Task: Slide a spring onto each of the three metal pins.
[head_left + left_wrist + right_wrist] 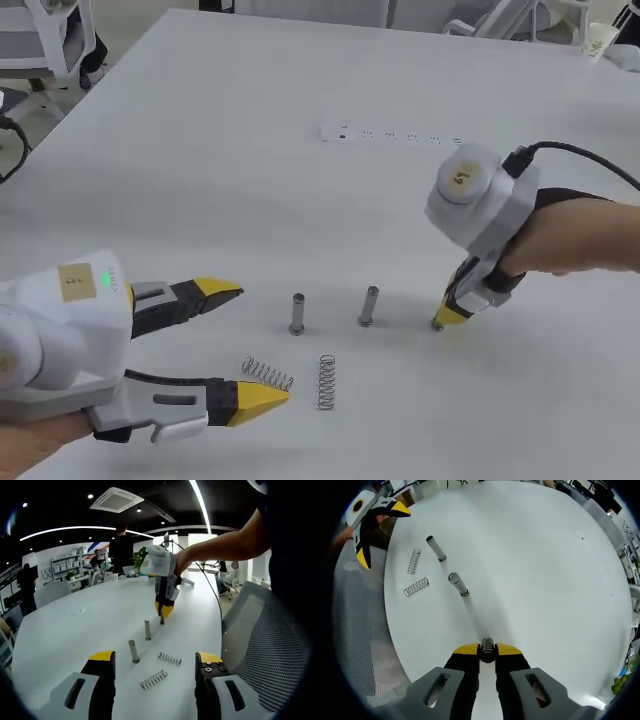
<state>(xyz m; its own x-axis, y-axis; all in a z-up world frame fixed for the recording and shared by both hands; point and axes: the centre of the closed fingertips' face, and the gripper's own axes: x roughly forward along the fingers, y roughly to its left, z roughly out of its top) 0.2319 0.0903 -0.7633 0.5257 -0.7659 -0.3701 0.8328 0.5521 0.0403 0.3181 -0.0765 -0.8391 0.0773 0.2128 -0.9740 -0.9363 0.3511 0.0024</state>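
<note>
On the table point(250, 180), two coiled springs point(267, 374) lay; right hand-held gripper point(487, 654) clamped a third spring point(487, 648), pin obscured; left hand-held gripper point(254, 343) gaped.

White housings point(60, 330); black tongs point(262, 343) (yellow tips); black cable point(585, 153).

Room setting. A wide white bench point(250, 150) carries a white power strip point(390, 135) near its far side. Office chairs point(45, 40) stand on the pale floor point(125, 25) beyond its far corner, and a grey mesh chair back point(260, 640) stands beside its edge. Overhead is a dark ceiling with a square air-conditioning vent point(116, 500), curved light strips point(75, 528) and small recessed spots point(90, 496). Shelving point(65, 565) and a green plant point(140, 557) occupy the far end, where people point(121, 542) stand.
</note>
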